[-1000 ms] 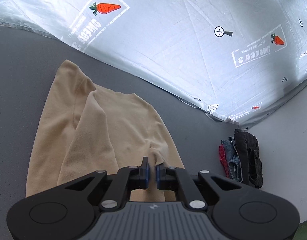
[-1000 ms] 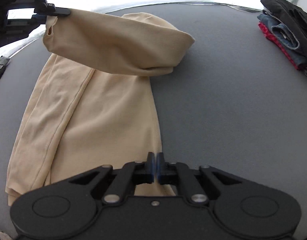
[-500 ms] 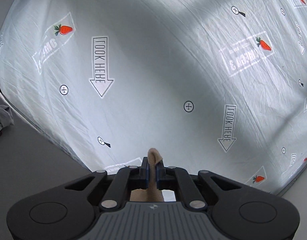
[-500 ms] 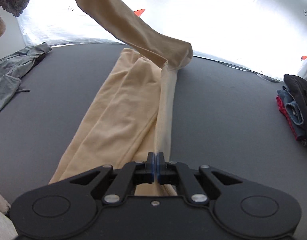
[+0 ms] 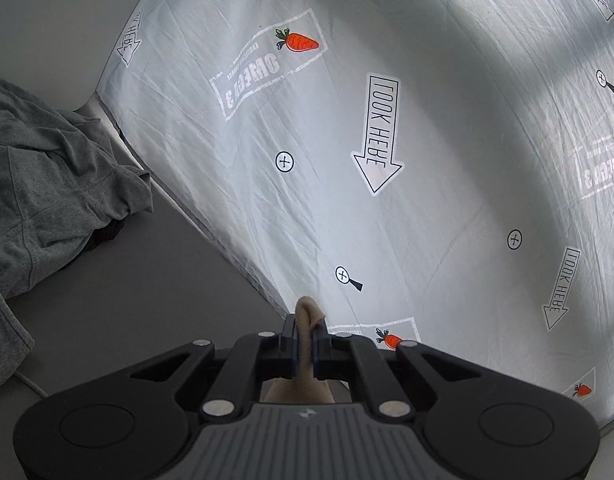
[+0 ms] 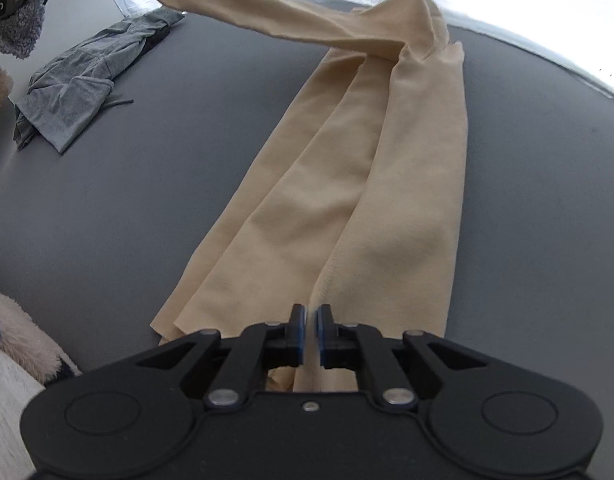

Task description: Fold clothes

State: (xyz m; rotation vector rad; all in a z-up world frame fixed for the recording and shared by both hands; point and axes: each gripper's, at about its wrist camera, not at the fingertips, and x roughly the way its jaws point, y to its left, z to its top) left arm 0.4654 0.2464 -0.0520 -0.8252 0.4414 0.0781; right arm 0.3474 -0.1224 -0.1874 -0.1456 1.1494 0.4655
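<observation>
- Left wrist view: your left gripper (image 5: 303, 340) pinches the beige garment (image 5: 307, 316), lifted mid-fold.
- Lower centre, your right gripper (image 6: 311, 334) clamps its hem; next, lay the raised end over evenly.

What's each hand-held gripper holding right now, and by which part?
Both grip the beige garment. The left hand-held gripper pinches a lifted end of it; the right hand-held gripper clamps the near edge by the hem seam.

Mirrored "LOOK HERE" arrows, "OMEGA 3" on white sheet (image 5: 447, 128)
</observation>
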